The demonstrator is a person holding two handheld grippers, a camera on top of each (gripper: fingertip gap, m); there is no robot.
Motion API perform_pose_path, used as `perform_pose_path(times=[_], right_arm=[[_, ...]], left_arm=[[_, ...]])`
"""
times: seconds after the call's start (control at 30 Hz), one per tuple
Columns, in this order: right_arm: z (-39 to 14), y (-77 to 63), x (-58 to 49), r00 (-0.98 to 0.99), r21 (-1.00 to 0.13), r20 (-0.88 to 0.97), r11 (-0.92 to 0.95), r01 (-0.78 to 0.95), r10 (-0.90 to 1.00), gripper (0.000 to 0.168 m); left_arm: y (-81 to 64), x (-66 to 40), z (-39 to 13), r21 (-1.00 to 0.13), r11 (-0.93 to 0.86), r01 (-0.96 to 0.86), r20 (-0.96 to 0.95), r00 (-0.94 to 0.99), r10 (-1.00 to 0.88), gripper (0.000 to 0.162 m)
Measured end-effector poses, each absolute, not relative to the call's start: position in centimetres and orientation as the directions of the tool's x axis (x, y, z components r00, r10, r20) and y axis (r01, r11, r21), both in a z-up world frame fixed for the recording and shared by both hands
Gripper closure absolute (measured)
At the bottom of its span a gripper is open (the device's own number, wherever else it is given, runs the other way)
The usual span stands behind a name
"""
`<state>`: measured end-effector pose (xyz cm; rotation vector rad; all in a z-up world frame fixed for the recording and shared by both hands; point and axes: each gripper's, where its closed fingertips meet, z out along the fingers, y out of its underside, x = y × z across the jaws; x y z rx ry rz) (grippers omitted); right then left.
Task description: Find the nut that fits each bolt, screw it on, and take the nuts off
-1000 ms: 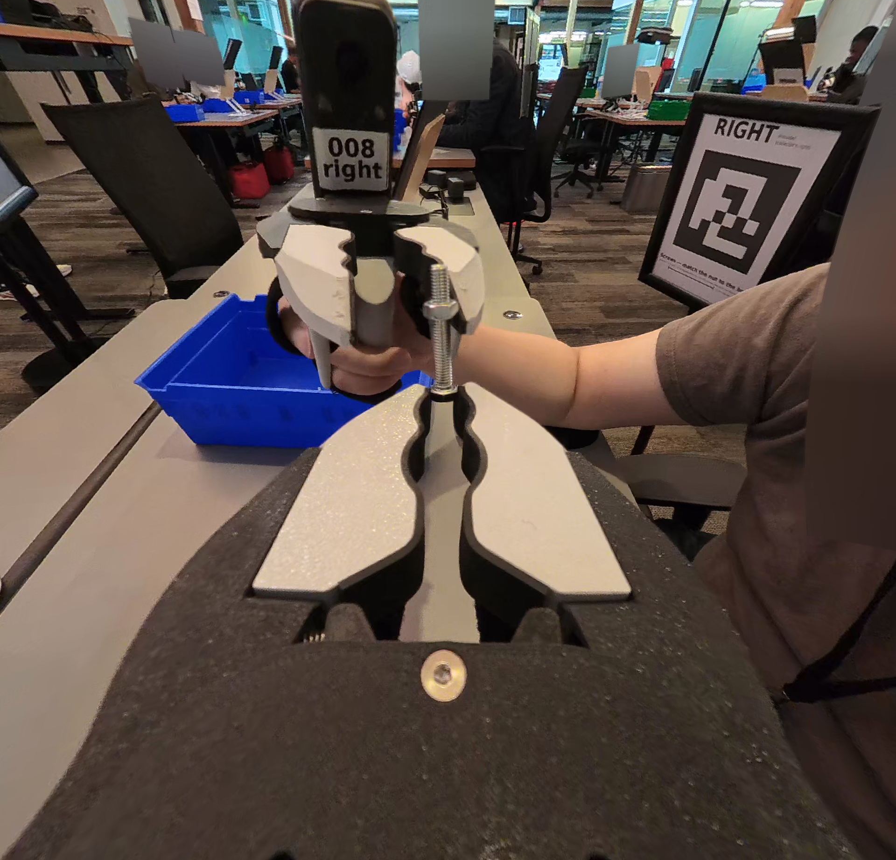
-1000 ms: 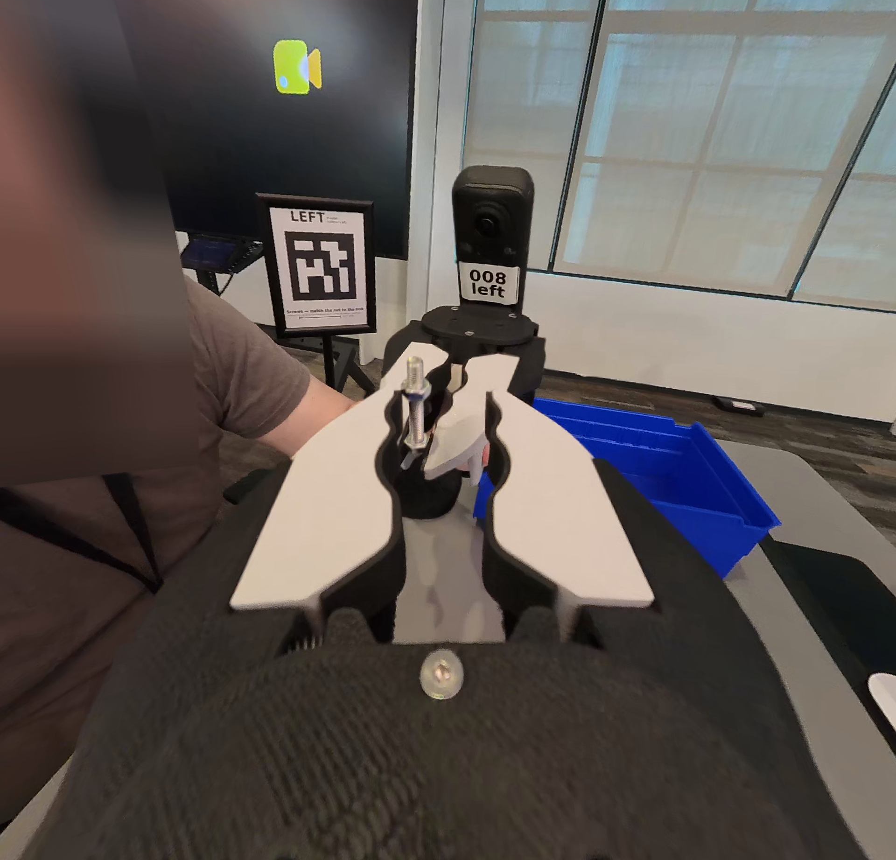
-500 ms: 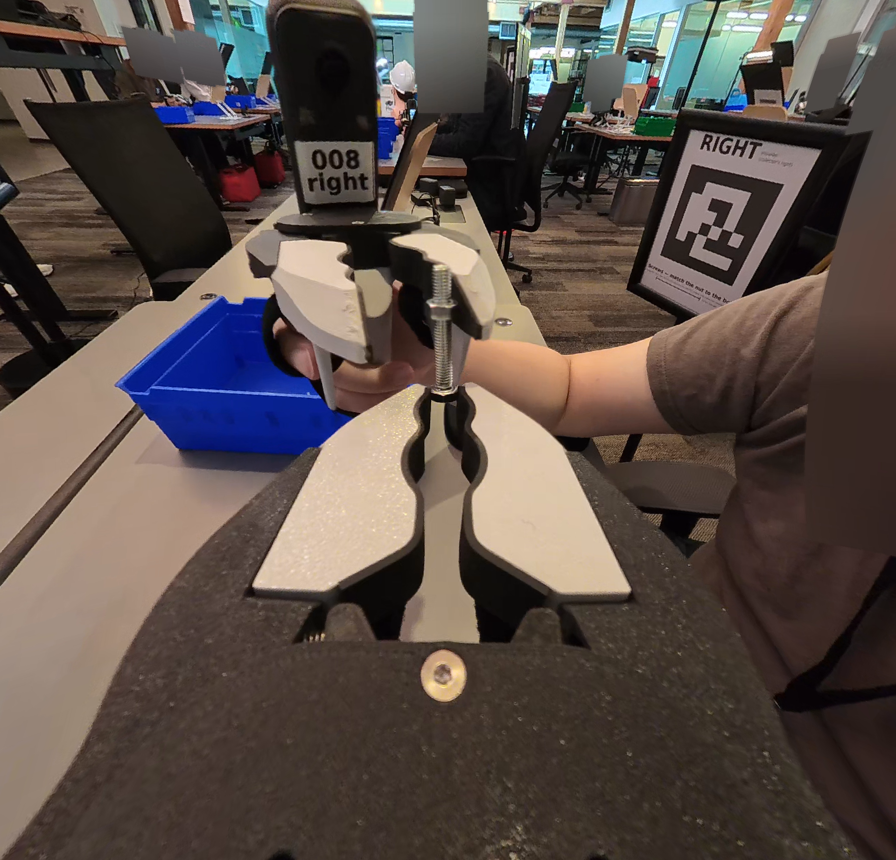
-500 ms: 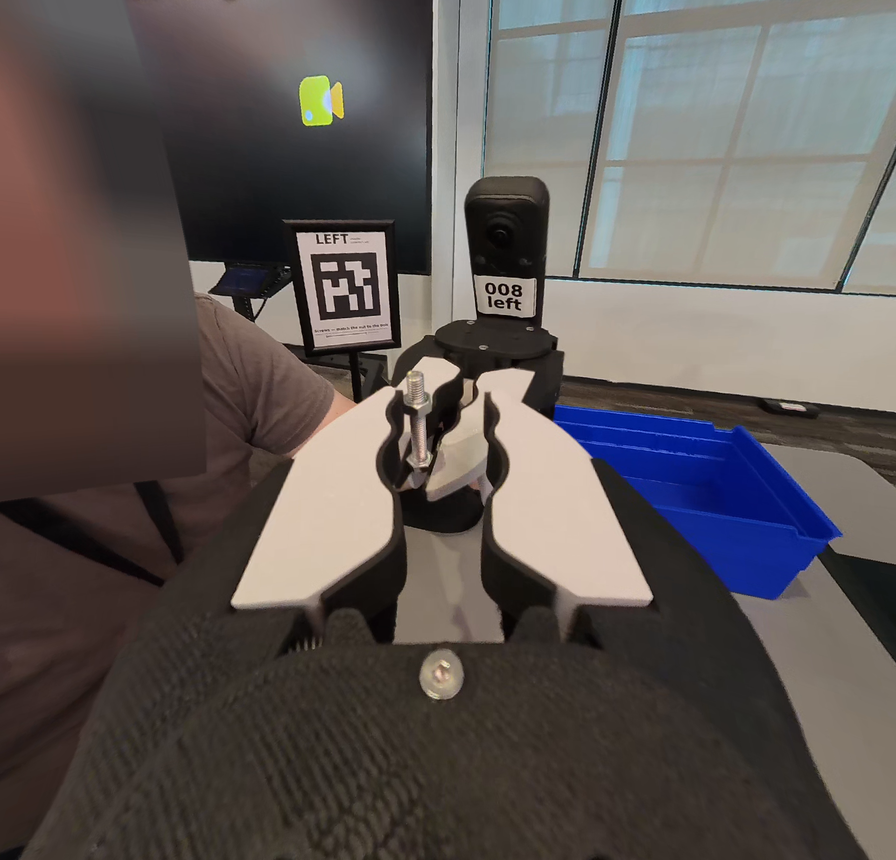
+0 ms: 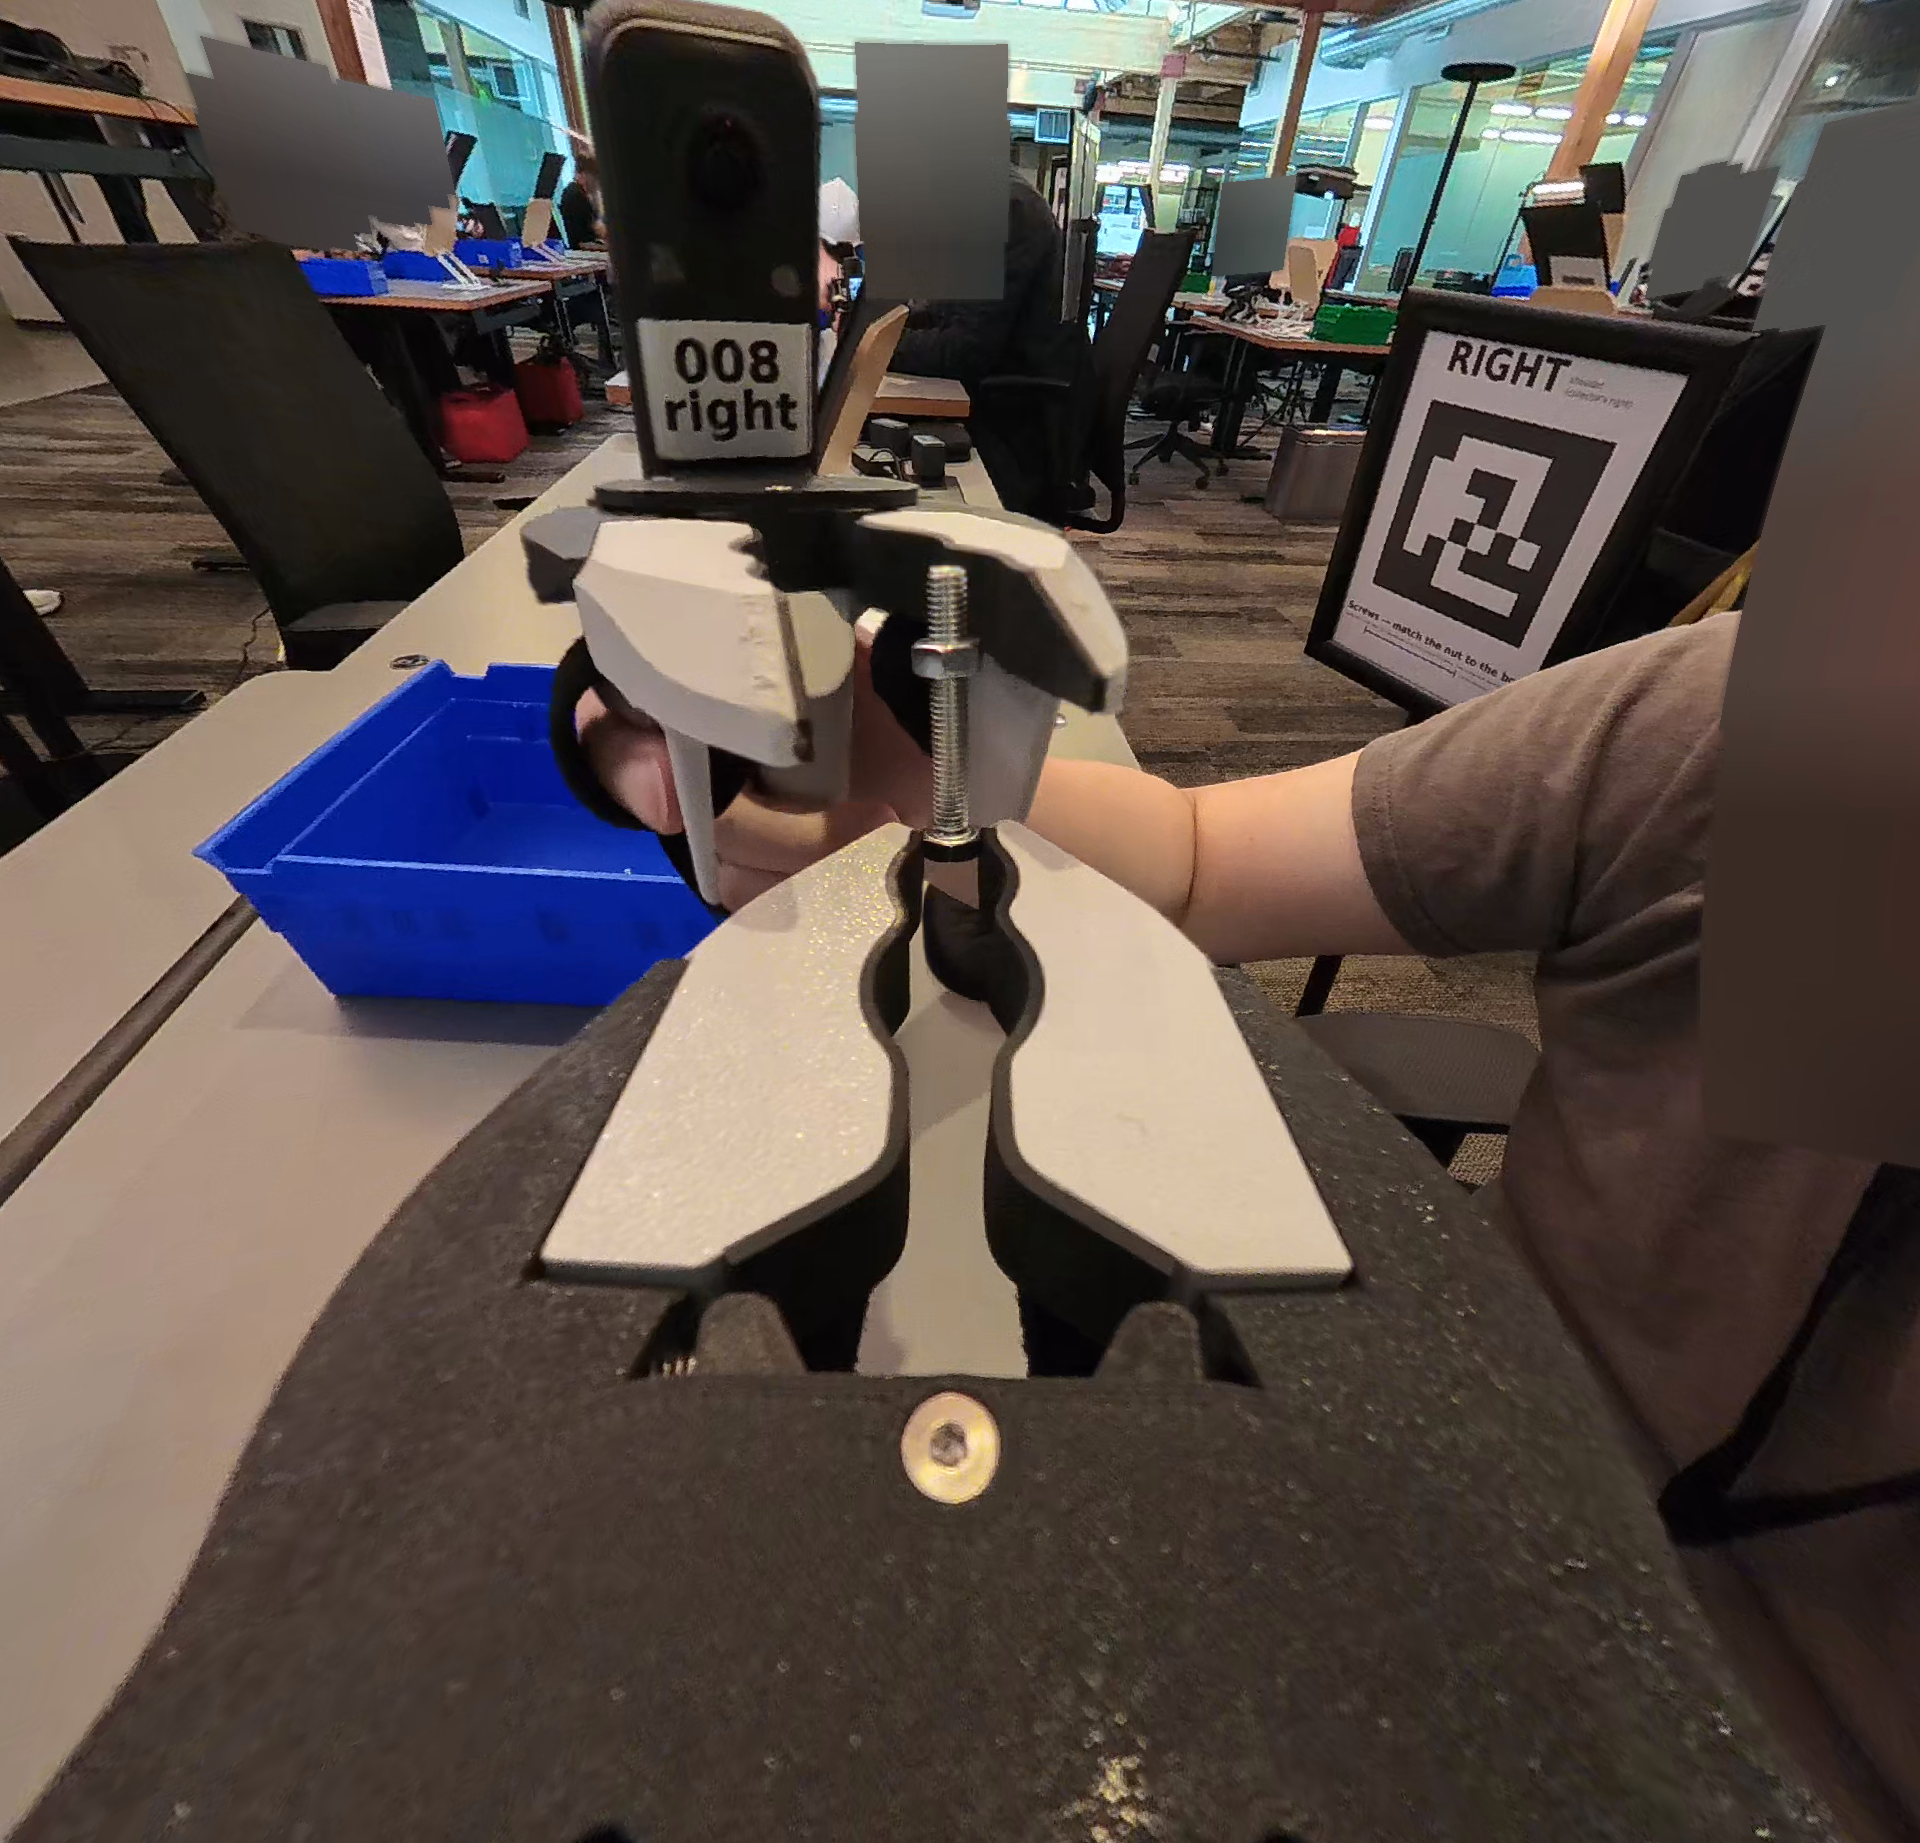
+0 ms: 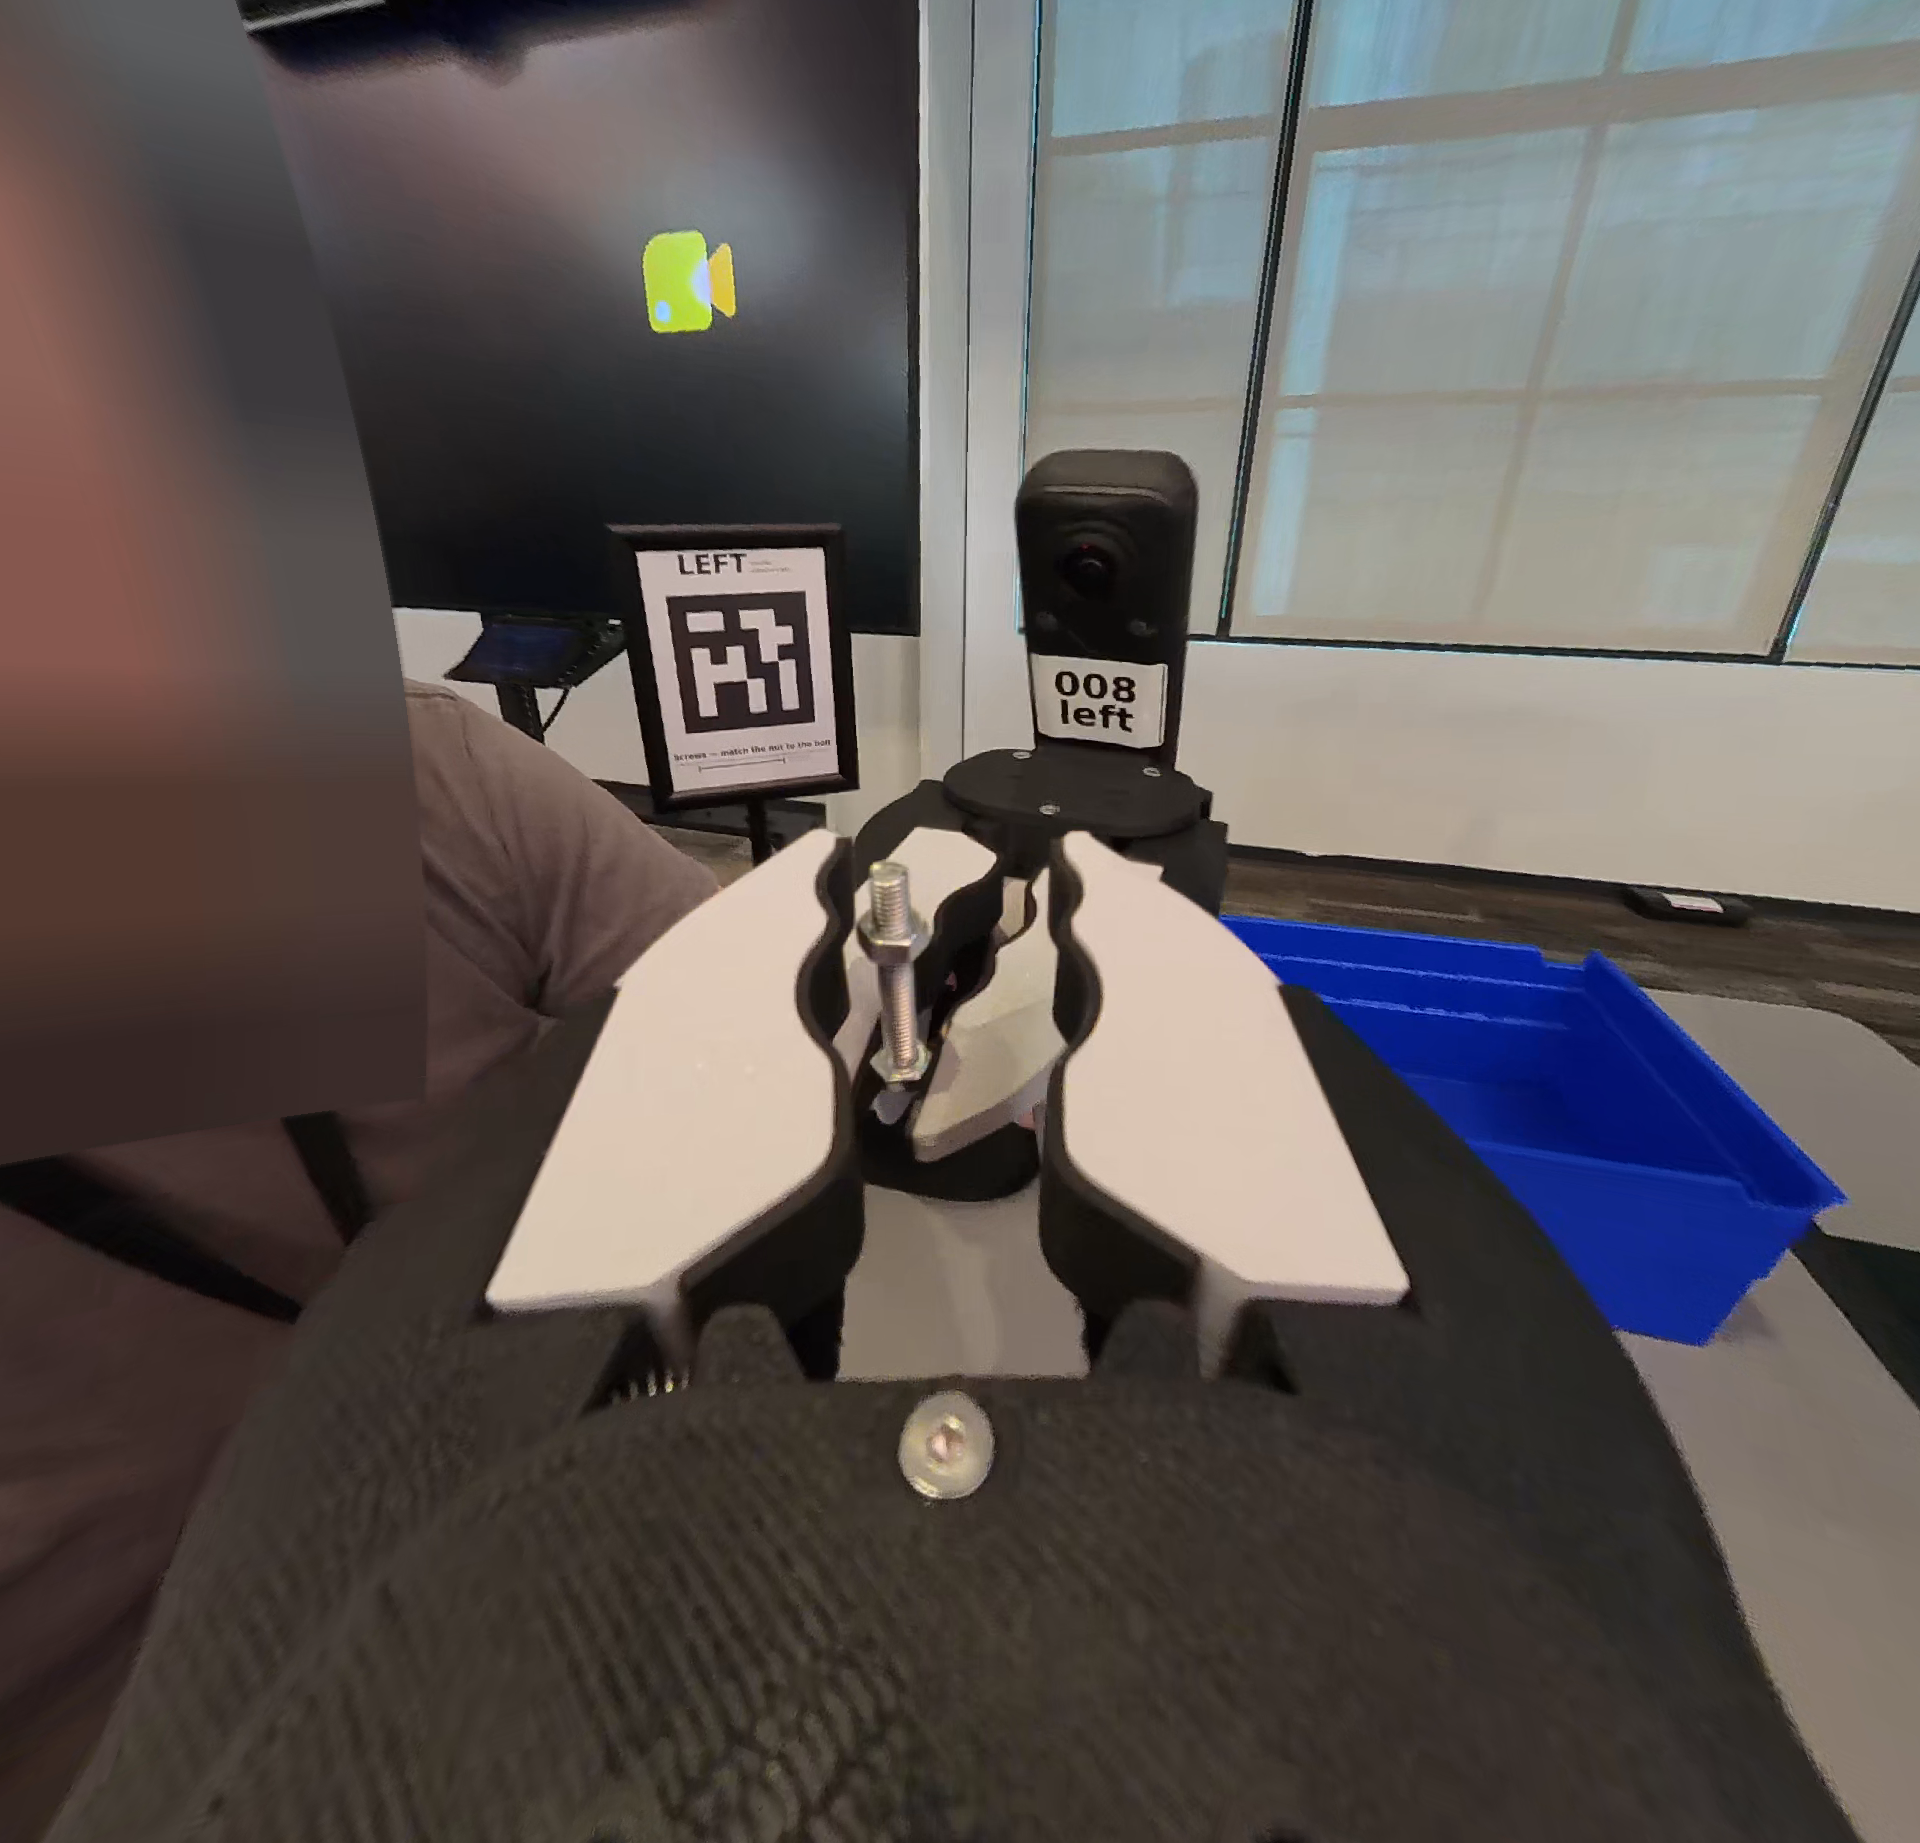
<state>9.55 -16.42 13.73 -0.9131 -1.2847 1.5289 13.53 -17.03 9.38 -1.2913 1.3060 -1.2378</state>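
Here the left gripper point(image 5: 948, 863) is closed on the head end of the bolt point(image 5: 949, 723), at the very tips of its fingers point(image 5: 790, 1045). The bolt stands upright above them, threads up. The nut point(image 5: 945, 659) sits on the thread in the upper part, w/ a short piece of thread free above it.

The right gripper point(image 6: 940, 920) faces the left one, and its fingers point(image 6: 717, 1045) are apart, w/ a wide gap between. In the right wrist view the bolt point(image 6: 896, 972) and the nut point(image 6: 890, 933) are in this gap, close to the finger on the left side of the view; if that finger touches the nut, I cannot tell. In the left wrist view the nut is just in front of one finger of the right gripper point(image 5: 862, 640).

A person's hand point(image 5: 769, 817) holds the right gripper from below.

The blue bin point(image 5: 436, 858) is on the grey table point(image 5: 156, 1222), behind and beside both grippers, apart from them. A framed sign w/ a black-white marker point(image 5: 1496, 536) stands near the person's arm, and another framed sign point(image 6: 743, 666) shows in the right wrist view.
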Motion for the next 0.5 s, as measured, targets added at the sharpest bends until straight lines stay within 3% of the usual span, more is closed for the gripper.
perform_pose_path(times=[0.5], right_arm=[[14.1, -16.9, 10.1, -0.335, -0.980, 0.037, -0.030, -0.195, 0.942, 0.131]], left_arm=[[-17.8, 13.6, 9.8, -0.996, -0.048, -0.073, 0.056, -0.106, -0.993, 0.152]])
